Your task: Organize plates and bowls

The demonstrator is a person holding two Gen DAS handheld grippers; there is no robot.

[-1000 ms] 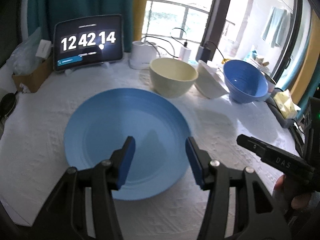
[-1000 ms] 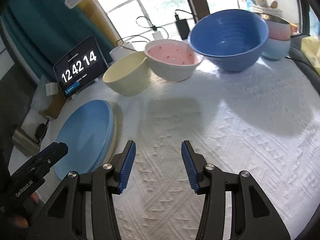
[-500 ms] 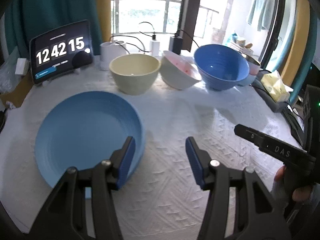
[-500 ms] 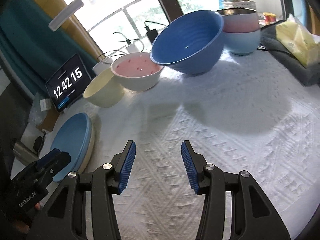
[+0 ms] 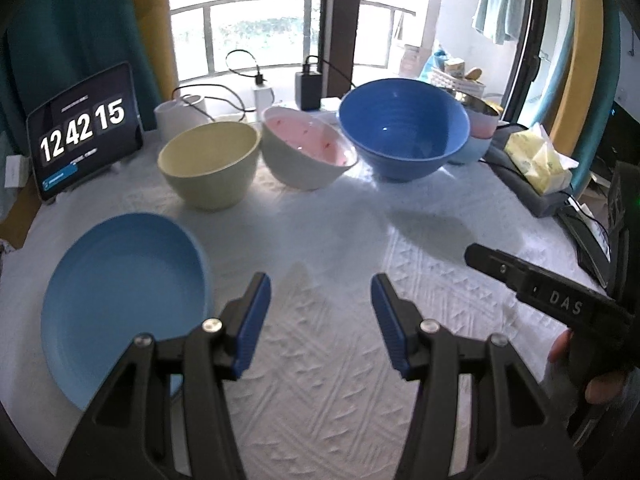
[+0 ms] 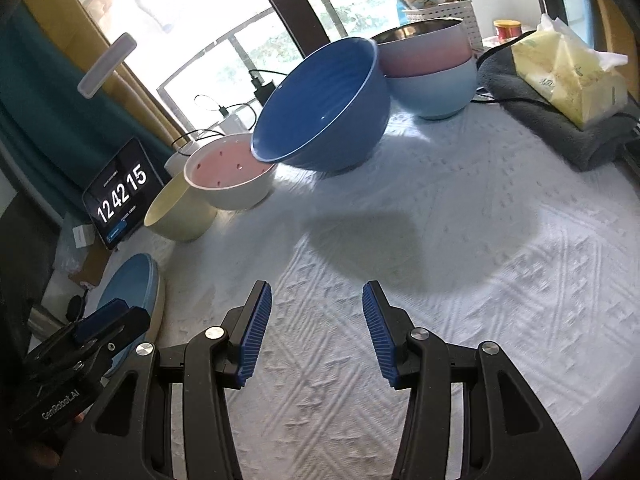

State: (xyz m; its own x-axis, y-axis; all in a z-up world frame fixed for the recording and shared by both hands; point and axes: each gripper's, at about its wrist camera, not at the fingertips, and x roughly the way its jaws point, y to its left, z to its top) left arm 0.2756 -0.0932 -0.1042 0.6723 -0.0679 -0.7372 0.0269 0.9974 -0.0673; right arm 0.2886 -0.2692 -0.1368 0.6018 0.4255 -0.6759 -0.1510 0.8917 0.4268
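Observation:
A light blue plate (image 5: 120,292) lies on the white tablecloth (image 5: 340,240) at the left; from the right wrist its edge shows it resting on a cream plate (image 6: 160,300). Behind stand a cream bowl (image 5: 208,164), a tilted white bowl with pink inside (image 5: 308,152) and a big dark blue bowl (image 5: 404,132), which leans on a pink bowl stacked in a pale blue one (image 6: 432,68). My left gripper (image 5: 320,312) hovers open just right of the plate, with nothing between its pads. My right gripper (image 6: 314,328) hangs open over bare cloth.
A tablet (image 5: 84,128) showing a clock stands at the back left, with a white cup (image 5: 180,116), chargers and cables behind the bowls. A yellow tissue pack (image 6: 568,76) lies on a grey folded cloth at the right. A cardboard box sits beyond the table's left edge.
Both grippers have slid to the right across the table; the blue plate, first under my left gripper's fingers, now lies to its left. The jaws kept the same gap.

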